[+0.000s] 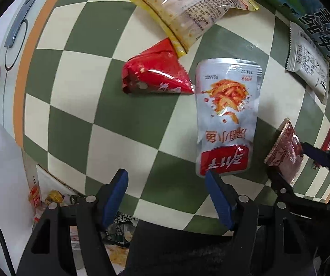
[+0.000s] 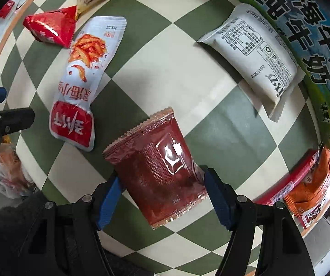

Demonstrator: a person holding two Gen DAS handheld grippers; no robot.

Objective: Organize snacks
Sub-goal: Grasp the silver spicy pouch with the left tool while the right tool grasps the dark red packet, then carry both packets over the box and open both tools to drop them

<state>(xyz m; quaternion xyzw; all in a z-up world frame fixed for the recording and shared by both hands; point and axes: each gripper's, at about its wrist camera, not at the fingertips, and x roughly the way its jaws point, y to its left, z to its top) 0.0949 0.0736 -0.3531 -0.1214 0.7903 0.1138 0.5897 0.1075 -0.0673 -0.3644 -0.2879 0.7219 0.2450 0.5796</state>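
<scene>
Several snack packets lie on a green-and-cream checkered cloth point(image 1: 119, 115). My left gripper point(image 1: 166, 173) hangs open over bare cloth, and the lower edge of a silver fish-snack packet point(image 1: 227, 115) lies just at its right pad. A red triangular packet point(image 1: 155, 73) sits beside the silver one. My right gripper point(image 2: 162, 174) is open and straddles a dark red packet point(image 2: 158, 168), its blue pads at the packet's two side edges. The left wrist view shows the same right gripper point(image 1: 291, 161) around that dark red packet point(image 1: 286, 147).
A clear yellow-edged packet point(image 1: 188, 11) and a white packet point(image 2: 257, 53) lie farther off. A blue-green milk carton box point(image 2: 302, 23) borders the far right. Red and orange packets point(image 2: 302, 188) sit at the right edge. A plastic bag point(image 2: 11, 174) lies off the cloth's left side.
</scene>
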